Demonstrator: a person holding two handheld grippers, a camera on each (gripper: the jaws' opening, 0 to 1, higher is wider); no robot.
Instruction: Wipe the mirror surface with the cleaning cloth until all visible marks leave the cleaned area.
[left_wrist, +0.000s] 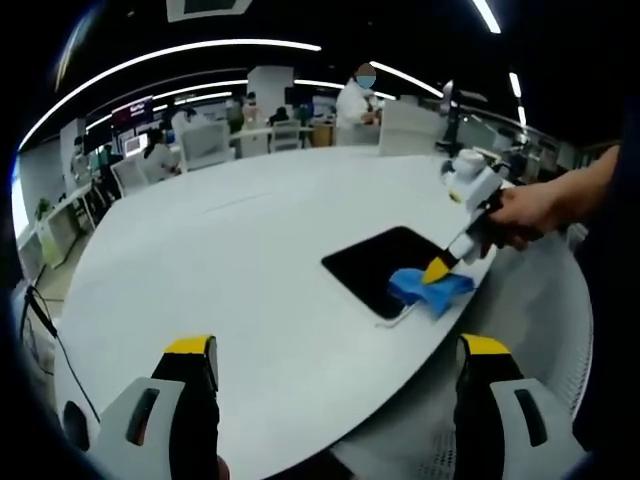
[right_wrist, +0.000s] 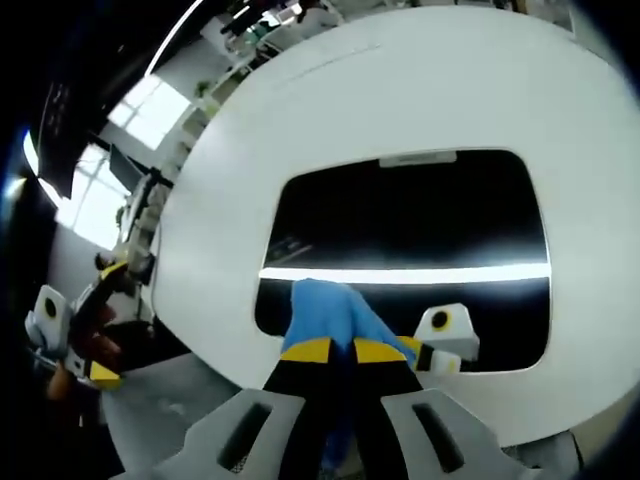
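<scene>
The round white table (left_wrist: 230, 260) lies bare and open to passage across its middle and far side. Near its right edge, the flat dark rectangular mirror (left_wrist: 385, 262), crumpled blue cleaning cloth (left_wrist: 428, 290) and right tool (left_wrist: 438, 271) block the way. White chairs (left_wrist: 205, 145) crowd the far rim.

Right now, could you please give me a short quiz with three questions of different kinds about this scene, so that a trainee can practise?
1. True or false: the right gripper is shut on the blue cloth.
2. Multiple choice: the blue cloth lies A) in the middle of the white table; B) at the edge of the mirror nearest the right gripper; C) on a chair.
3. Fill in: the left gripper is ___ and holds nothing.

Key: 1 true; 2 B; 3 open.
</scene>
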